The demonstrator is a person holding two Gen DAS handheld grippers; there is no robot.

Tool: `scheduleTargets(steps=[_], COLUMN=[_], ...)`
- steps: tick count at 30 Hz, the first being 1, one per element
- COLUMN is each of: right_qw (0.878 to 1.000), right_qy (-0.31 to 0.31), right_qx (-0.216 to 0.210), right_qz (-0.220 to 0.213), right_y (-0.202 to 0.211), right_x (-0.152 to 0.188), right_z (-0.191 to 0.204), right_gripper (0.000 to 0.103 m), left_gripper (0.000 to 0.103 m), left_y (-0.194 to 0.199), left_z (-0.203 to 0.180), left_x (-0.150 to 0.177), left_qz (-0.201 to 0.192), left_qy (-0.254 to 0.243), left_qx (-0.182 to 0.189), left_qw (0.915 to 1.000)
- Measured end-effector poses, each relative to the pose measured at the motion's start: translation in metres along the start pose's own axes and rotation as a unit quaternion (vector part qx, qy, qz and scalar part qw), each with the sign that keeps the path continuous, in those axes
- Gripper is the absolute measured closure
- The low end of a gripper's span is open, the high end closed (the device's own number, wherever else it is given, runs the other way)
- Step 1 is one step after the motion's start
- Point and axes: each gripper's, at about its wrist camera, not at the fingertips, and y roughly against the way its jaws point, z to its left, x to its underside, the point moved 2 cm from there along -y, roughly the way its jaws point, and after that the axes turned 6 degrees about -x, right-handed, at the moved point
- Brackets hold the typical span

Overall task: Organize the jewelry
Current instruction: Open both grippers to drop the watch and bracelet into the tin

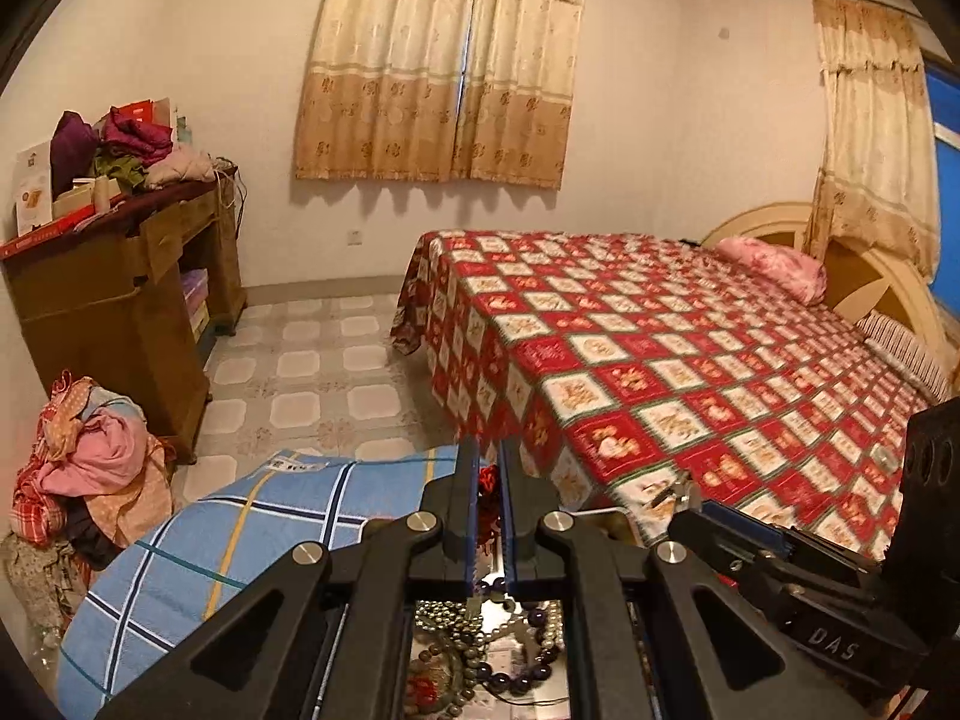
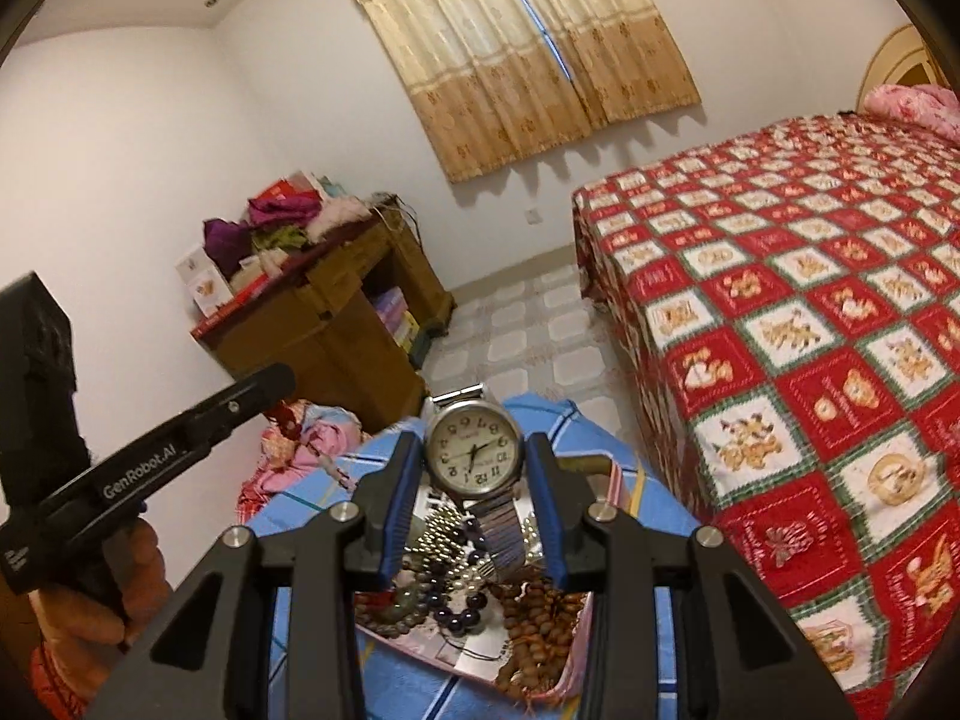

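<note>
My right gripper is shut on a silver wristwatch with a cream dial, its blue pads pressing the case from both sides. The metal band hangs down over a pile of jewelry: purple beads, brown wooden beads and pearly strands in a shallow tray on a blue plaid cushion. My left gripper is shut, with a red cord ornament pinched between its fingers above the same jewelry pile. In the right wrist view the left gripper, held by a hand, is on the left.
A bed with a red checked cover fills the right side. A wooden desk heaped with clothes and boxes stands by the left wall, and a clothes pile lies on the floor beside it. Tiled floor lies between desk and bed.
</note>
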Motion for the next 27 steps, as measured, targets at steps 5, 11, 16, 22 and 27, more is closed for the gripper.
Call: scheduleTargets(steps=[5, 11, 16, 22, 27], right_qw=[0.999, 0.999, 0.996, 0.993, 0.989], right_qy=[0.003, 0.004, 0.038, 0.068, 0.087], right_qx=[0.026, 0.047, 0.072, 0.087, 0.106], right_qz=[0.019, 0.024, 0.028, 0.044, 0.047], right_y=[-0.026, -0.039, -0.053, -0.064, -0.068], right_x=[0.012, 0.022, 0.033, 0.041, 0.045], right_z=[-0.005, -0.01, -0.003, 0.0, 0.002], right_gripper=[0.065, 0.065, 0.065, 0.065, 0.065], left_gripper=[0.098, 0.098, 0.098, 0.098, 0.098], left_y=[-0.02, -0.037, -0.051, -0.067, -0.072], left_z=[0.006, 0.01, 0.004, 0.002, -0.001], left_x=[0.009, 0.02, 0.036, 0.054, 0.064], left_qz=[0.018, 0.034, 0.05, 0.073, 0.088], left_qy=[0.0, -0.008, -0.026, -0.043, -0.058], left_qx=[-0.014, -0.031, -0.048, -0.072, -0.096], left_qw=[0.9997, 0.9989, 0.9972, 0.9938, 0.9898])
